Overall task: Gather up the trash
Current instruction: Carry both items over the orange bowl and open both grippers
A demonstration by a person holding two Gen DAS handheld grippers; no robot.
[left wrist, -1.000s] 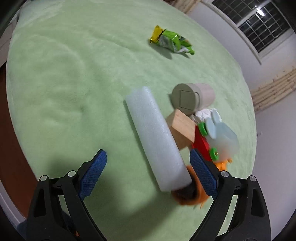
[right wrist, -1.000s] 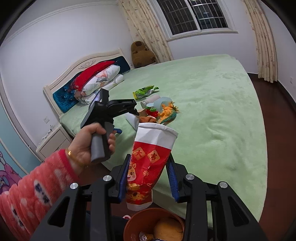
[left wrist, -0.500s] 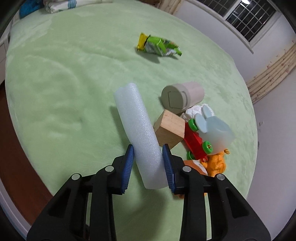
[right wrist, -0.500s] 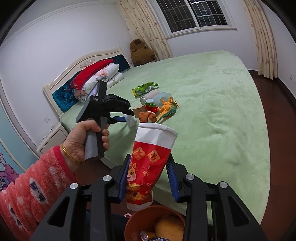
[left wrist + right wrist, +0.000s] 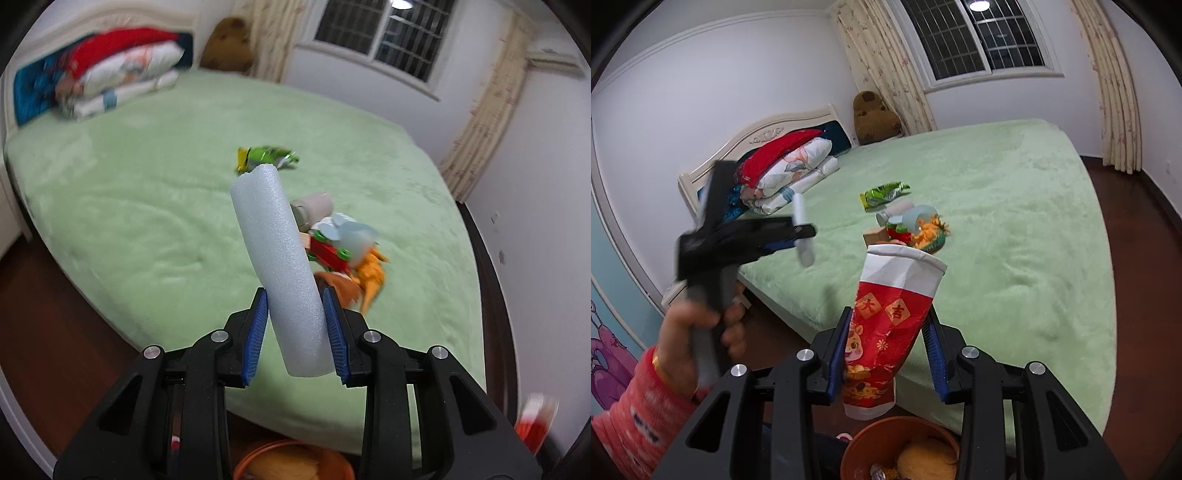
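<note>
While left fingers [image 5: 257, 332] clamp foam tube [image 5: 280, 269], right fingers [image 5: 837, 354] pinch red bag [image 5: 886, 325].

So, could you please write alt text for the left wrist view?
The left tongs grip a white foam tube, lifted above a green bed. Behind it lie a green snack bag and a small pile of toys.

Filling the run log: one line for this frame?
left gripper: shut on foam tube | right gripper: shut on red bag | bin: below
</note>
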